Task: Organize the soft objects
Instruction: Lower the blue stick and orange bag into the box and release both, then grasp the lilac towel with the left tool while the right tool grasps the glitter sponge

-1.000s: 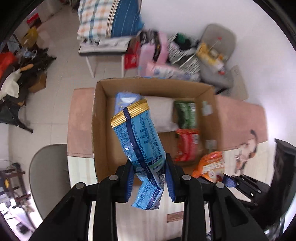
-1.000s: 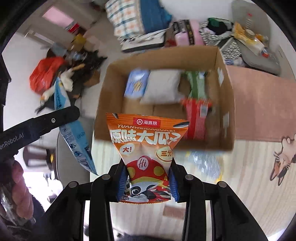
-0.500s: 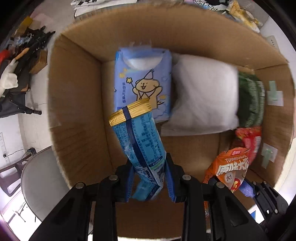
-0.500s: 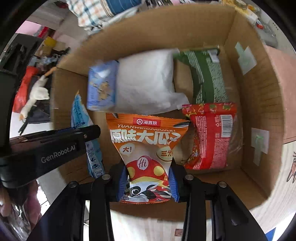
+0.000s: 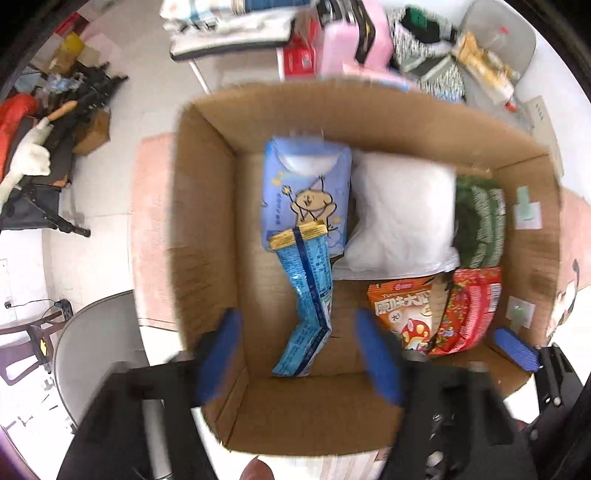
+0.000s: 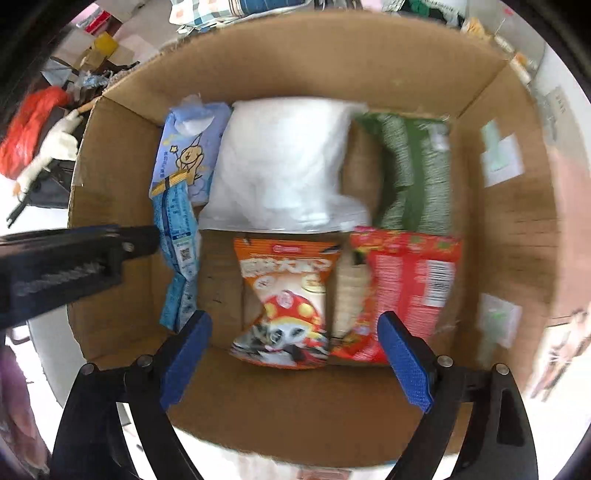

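A cardboard box (image 5: 207,206) (image 6: 110,155) holds several soft packs. A blue snack bag with a gold top (image 5: 308,295) (image 6: 177,236) lies on the box floor at the left, free of my open left gripper (image 5: 301,343). An orange snack bag (image 6: 286,299) (image 5: 402,310) lies in the middle front, free of my open right gripper (image 6: 293,350). Behind them lie a light blue tissue pack (image 5: 306,192) (image 6: 188,151), a white pillow pack (image 5: 402,218) (image 6: 280,162), a green pack (image 5: 480,221) (image 6: 413,173) and a red bag (image 5: 472,310) (image 6: 410,288).
The box stands on a pink mat (image 5: 151,229). A grey chair (image 5: 92,354) is at the left below the table edge. Beyond the box are a bench with folded cloth (image 5: 229,33), pink bags (image 5: 347,48), another grey chair (image 5: 498,40) and floor clutter (image 5: 44,122).
Both grippers opened and let go: the blue bag and the orange bag dropped onto the box floor. Both grippers have pulled back and up a little.
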`<state>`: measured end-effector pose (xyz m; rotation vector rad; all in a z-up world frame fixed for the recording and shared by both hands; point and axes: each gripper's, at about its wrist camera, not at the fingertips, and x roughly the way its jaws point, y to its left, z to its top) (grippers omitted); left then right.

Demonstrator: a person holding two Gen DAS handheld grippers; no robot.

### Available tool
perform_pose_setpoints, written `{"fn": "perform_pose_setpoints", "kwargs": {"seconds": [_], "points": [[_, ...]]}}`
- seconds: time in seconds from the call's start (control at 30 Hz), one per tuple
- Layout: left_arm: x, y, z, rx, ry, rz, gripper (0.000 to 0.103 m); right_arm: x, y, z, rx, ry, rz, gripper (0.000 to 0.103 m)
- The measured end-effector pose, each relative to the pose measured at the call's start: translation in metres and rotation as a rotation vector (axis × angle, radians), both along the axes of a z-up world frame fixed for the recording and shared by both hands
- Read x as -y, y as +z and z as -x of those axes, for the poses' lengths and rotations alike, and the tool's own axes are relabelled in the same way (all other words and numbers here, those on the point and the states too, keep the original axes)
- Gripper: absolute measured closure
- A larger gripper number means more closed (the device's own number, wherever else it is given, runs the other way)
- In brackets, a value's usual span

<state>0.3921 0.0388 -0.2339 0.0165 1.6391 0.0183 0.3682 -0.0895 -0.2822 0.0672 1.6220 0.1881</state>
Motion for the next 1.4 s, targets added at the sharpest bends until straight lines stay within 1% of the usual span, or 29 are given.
{"fn": "perform_pose_setpoints", "kwargs": {"seconds": [0.03,0.1,0.13,0.17,0.23,0.27,0.37,0.4,0.5,0.67,0.77,0.83,0.9,0.93,1.0,1.07,1.1,1.13,1.17,1.27,1.3,1.33,1.4], "points": [[-0.001,0.009,0.008,0.034,0.004,0.007,0.020,0.002,0.006,0.002,0.013,0.001,0.022,0.009],[0.000,0.022,0.021,0.057,0.009,0.001,0.012,0.007,0.017,0.008,0.046,0.007,0.044,0.004],[-0.001,0.027,0.029,0.070,0.016,0.012,0.009,0.009,0.024,0.012,0.070,0.010,0.066,0.000],[-0.002,0.033,0.034,0.080,0.018,0.017,0.004,0.012,0.029,0.014,0.092,0.011,0.078,0.000],[0.001,0.046,0.047,0.128,0.016,0.001,0.003,0.019,0.043,0.021,0.149,0.009,0.093,0.000],[0.002,0.048,0.052,0.150,0.012,-0.005,0.003,0.022,0.049,0.027,0.177,0.004,0.102,0.000],[0.003,0.065,0.066,0.210,0.011,-0.017,0.001,0.030,0.062,0.035,0.219,-0.007,0.101,0.000],[0.005,0.065,0.069,0.221,0.009,-0.021,0.001,0.033,0.072,0.039,0.233,-0.014,0.100,0.000],[0.012,0.080,0.085,0.287,-0.004,-0.058,0.001,0.039,0.094,0.052,0.263,-0.031,0.087,0.000],[0.017,0.095,0.102,0.311,0.017,-0.034,0.001,0.042,0.120,0.068,0.309,-0.026,0.069,0.000],[0.016,0.102,0.117,0.330,0.055,-0.042,0.001,0.048,0.128,0.077,0.313,-0.034,0.042,0.000],[0.012,0.100,0.134,0.352,0.107,-0.055,0.001,0.057,0.131,0.087,0.320,-0.039,0.028,0.000],[0.012,0.089,0.153,0.363,0.134,-0.073,0.001,0.070,0.130,0.099,0.321,-0.034,0.015,0.000],[0.013,0.084,0.160,0.353,0.135,-0.082,0.001,0.077,0.128,0.105,0.318,-0.026,0.012,0.000],[0.014,0.056,0.173,0.295,0.147,-0.087,0.001,0.090,0.116,0.118,0.302,-0.006,0.054,0.000],[0.011,0.027,0.180,0.217,0.193,-0.037,0.001,0.100,0.098,0.127,0.276,0.016,0.084,0.000],[0.008,0.009,0.182,0.166,0.235,-0.002,0.001,0.105,0.083,0.130,0.243,0.028,0.102,0.000],[0.006,-0.005,0.185,0.132,0.272,0.023,0.001,0.108,0.071,0.132,0.216,0.031,0.106,0.000],[0.005,-0.014,0.186,0.116,0.299,0.043,0.001,0.113,0.054,0.134,0.185,0.029,0.105,0.000],[0.010,-0.041,0.187,0.102,0.359,0.095,0.001,0.120,0.021,0.135,0.133,0.024,0.131,0.000],[0.013,-0.048,0.185,0.099,0.368,0.110,0.001,0.120,0.013,0.136,0.127,0.025,0.135,0.000],[0.017,-0.059,0.184,0.092,0.391,0.148,0.001,0.121,0.004,0.137,0.118,0.026,0.140,0.000],[0.023,-0.075,0.182,0.073,0.418,0.193,0.002,0.118,-0.011,0.135,0.098,0.034,0.146,0.000]]}}
